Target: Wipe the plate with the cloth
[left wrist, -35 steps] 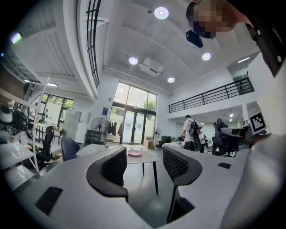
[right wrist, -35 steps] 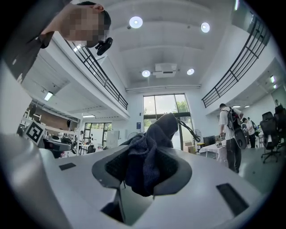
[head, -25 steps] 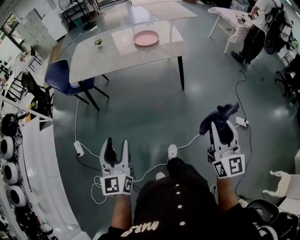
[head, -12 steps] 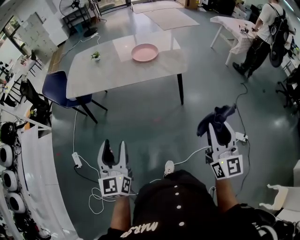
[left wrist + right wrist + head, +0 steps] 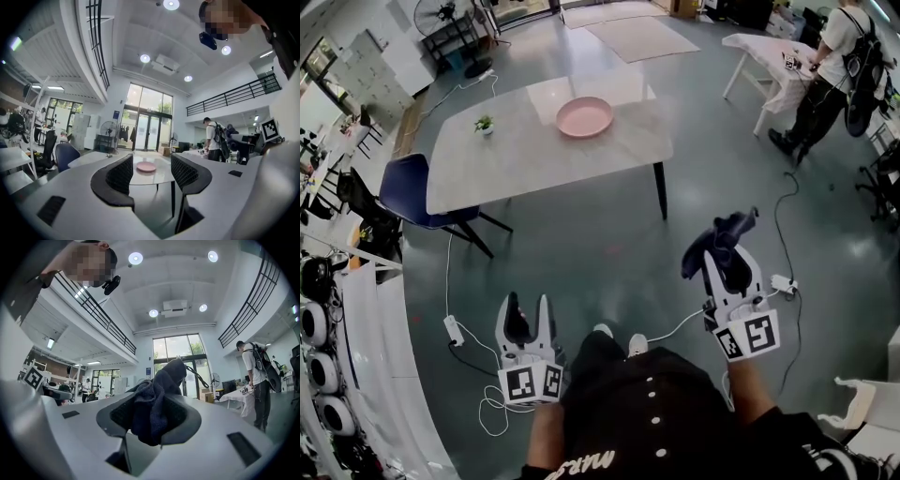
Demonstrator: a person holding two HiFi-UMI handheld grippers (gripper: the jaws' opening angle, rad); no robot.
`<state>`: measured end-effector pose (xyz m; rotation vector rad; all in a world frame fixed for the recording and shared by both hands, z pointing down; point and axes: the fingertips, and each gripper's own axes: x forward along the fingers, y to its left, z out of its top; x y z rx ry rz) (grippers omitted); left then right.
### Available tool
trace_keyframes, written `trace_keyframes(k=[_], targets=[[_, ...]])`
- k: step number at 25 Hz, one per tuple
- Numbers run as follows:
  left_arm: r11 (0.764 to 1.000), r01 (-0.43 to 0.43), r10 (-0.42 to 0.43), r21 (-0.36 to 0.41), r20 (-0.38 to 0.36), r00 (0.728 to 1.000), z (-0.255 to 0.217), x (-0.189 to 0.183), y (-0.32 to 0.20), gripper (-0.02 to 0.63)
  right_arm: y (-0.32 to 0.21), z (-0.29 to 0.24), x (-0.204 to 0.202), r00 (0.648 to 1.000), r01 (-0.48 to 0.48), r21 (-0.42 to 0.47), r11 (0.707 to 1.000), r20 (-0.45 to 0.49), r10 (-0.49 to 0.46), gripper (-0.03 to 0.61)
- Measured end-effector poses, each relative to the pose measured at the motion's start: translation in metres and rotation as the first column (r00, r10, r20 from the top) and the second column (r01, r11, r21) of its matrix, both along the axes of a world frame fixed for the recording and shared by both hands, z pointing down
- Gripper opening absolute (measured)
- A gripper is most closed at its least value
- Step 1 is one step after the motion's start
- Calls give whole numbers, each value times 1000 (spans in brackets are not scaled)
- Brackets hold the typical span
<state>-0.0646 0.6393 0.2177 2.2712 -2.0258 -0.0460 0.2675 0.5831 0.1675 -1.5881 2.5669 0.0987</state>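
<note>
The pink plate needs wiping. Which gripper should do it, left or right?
Right, most likely. The right gripper is shut on the dark cloth, while the left gripper is open with nothing between its jaws. Both are far from the plate on the table.

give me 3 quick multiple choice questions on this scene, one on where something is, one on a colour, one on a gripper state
1. Where is the plate?
A. on the table
B. on the floor
C. on a chair

2. What colour is the cloth?
A. white
B. dark blue
C. yellow

3. How is the left hand-held gripper?
A. shut on the cloth
B. shut on the plate
C. open and empty

Answers:
1. A, the head view shows it on the tabletop.
2. B, it looks dark blue in both the head view and the right gripper view.
3. C, its jaws stand apart with nothing held between them.
</note>
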Motion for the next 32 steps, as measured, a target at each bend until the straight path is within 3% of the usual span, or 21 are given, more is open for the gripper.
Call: trace_keyframes(k=[8,16,32], targets=[[1000,-20,20,-9,-10,1000,8,-20,-76,247,-64,8,-13,999,-40,-20,999,3,40,138],[999,5,-7,-40,-52,999,5,-74,-163,247,-142,-6,-59,999,-45,0,999,-3,45,138],[993,-113,112,-34,-28,993,0,-137,-282,247,-235,-15,-125,991,-130,27,991,-14,130,139]])
